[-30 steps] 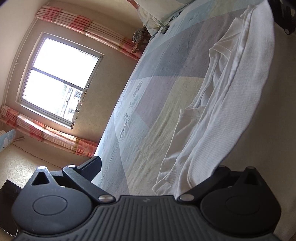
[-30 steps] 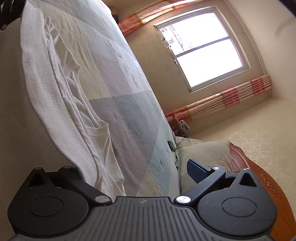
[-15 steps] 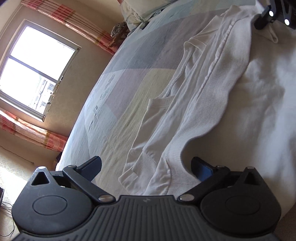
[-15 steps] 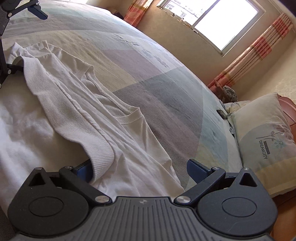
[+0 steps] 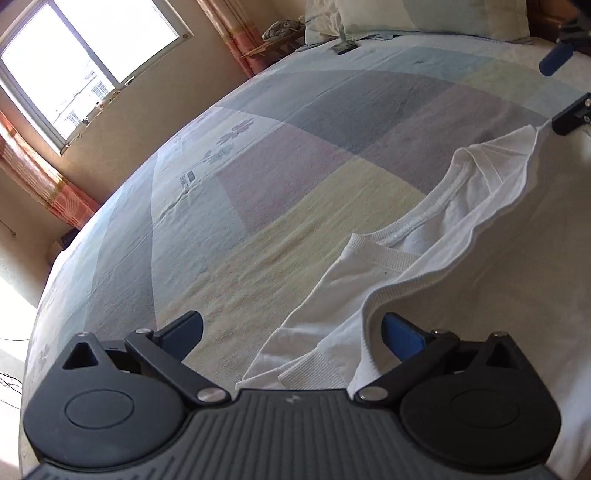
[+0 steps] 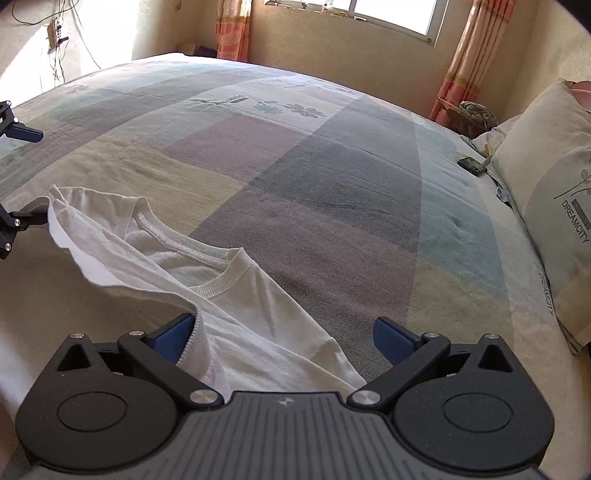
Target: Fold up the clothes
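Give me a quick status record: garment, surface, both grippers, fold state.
garment: white T-shirt, collar showing
surface: patchwork bedspread
left gripper: jaws wide open, hem edge draped against its right finger
right gripper: jaws wide open, hem edge against its left finger
fold state: bottom hem brought up near the collar, not flattened
other: pillow at bed head

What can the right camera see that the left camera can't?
Only the right wrist view shows the pillow's DREAMCITY lettering and the wall cables. Only the left wrist view shows the floor cable. Both show the white T-shirt, the patchwork bedspread, the window, and both open tools: left tool, right tool.
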`<act>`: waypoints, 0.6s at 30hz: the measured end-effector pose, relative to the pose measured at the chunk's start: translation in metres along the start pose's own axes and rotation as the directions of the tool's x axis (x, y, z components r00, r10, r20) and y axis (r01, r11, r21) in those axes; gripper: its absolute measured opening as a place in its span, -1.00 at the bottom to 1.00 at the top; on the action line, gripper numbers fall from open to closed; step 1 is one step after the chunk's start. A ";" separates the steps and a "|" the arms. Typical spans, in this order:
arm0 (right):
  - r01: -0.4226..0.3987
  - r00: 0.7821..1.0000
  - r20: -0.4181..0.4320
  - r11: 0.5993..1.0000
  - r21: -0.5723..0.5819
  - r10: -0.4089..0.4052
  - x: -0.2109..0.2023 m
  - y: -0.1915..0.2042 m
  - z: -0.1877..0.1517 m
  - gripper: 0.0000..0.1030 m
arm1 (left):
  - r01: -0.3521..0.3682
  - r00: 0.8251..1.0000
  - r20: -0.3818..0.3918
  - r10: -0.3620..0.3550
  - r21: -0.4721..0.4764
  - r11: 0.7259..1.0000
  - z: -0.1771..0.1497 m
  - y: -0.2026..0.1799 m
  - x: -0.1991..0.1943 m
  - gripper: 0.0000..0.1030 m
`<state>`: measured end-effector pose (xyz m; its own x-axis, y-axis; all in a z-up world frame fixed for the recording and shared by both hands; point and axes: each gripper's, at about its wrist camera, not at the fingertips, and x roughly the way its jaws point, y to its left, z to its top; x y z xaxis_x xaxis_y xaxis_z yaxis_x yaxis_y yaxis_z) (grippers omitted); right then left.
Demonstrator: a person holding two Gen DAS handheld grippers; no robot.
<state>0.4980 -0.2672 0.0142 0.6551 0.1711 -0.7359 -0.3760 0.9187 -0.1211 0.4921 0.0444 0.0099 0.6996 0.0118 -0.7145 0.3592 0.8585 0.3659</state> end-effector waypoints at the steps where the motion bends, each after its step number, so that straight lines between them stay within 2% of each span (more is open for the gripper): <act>1: -0.010 1.000 0.003 1.000 0.020 0.010 -0.001 -0.005 0.004 1.00 | 0.022 1.000 0.001 -0.022 -0.056 0.998 0.001 0.009 -0.001 0.99; 4: -0.030 0.999 0.040 0.997 0.073 0.027 -0.015 -0.016 0.002 1.00 | 0.074 0.997 0.012 -0.074 -0.209 0.975 -0.001 0.035 -0.008 0.99; 7: -0.049 0.996 0.082 0.991 0.124 0.039 -0.031 -0.025 -0.002 1.00 | 0.122 0.993 0.038 -0.116 -0.277 0.953 -0.012 0.044 -0.023 0.99; 9: -0.095 0.991 0.110 0.986 0.140 0.079 -0.046 -0.024 -0.012 1.00 | 0.210 0.977 0.098 -0.189 -0.292 0.933 -0.026 0.039 -0.045 0.99; 11: -0.189 0.976 0.134 0.975 0.120 0.173 -0.062 -0.014 -0.028 1.00 | 0.321 0.946 0.143 -0.291 -0.282 0.904 -0.043 0.029 -0.064 0.99; 13: -0.300 0.950 0.125 0.950 0.092 0.288 -0.070 0.000 -0.048 1.00 | 0.443 0.896 0.155 -0.416 -0.260 0.858 -0.063 0.016 -0.075 0.99; 16: -0.390 0.919 0.078 0.919 0.060 0.386 -0.065 0.022 -0.071 1.00 | 0.528 0.847 0.100 -0.522 -0.264 0.807 -0.086 -0.005 -0.073 0.99; 18: -0.422 0.907 0.038 0.906 0.044 0.420 -0.056 0.038 -0.084 1.00 | 0.558 0.824 0.069 -0.563 -0.273 0.783 -0.095 -0.015 -0.065 0.99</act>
<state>0.3926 -0.2720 -0.0052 0.4608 0.5546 -0.6929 -0.5881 0.7755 0.2295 0.3824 0.0790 -0.0056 0.4168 -0.5091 -0.7531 0.5033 0.8191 -0.2751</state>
